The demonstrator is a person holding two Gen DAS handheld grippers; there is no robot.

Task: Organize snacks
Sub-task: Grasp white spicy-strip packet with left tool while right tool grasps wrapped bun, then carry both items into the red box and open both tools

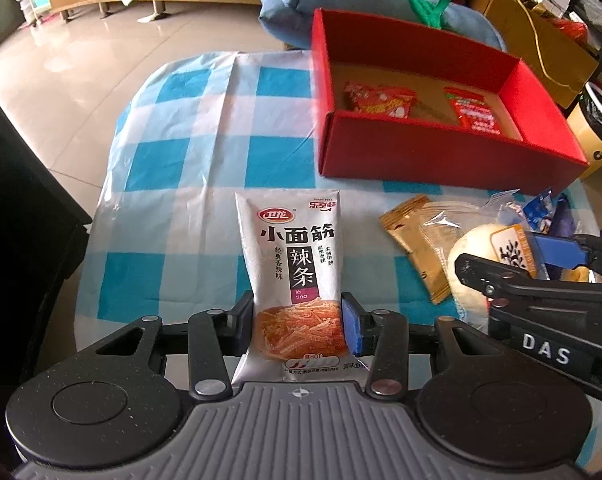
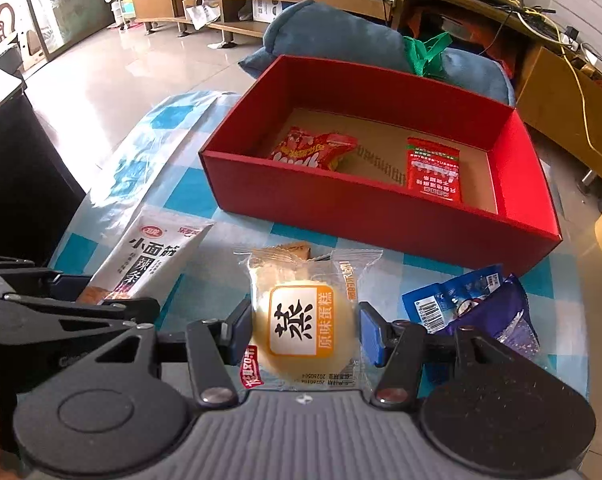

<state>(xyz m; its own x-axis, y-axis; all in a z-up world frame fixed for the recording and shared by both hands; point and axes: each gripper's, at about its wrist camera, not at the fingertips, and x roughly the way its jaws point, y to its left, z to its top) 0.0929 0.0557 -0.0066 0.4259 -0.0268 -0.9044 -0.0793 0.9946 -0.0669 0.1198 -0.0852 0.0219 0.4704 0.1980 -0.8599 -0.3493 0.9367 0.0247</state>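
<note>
My left gripper (image 1: 297,322) is shut on a white spicy-strip packet (image 1: 291,264), its pads pressing both sides of the lower end; the packet also shows in the right wrist view (image 2: 153,256). My right gripper (image 2: 303,330) is shut on a wrapped steamed cake (image 2: 305,320), also seen in the left wrist view (image 1: 481,256). A red box (image 2: 381,216) stands beyond on the checked tablecloth (image 1: 173,168) and holds a red snack bag (image 2: 313,148) and a red sachet (image 2: 433,170).
A gold wrapper (image 1: 417,244) lies by the cake. A blue packet (image 2: 449,296) and a purple packet (image 2: 501,316) lie at the right. A blue cushion (image 2: 341,36) sits behind the box. A dark cabinet (image 1: 17,200) stands left of the table.
</note>
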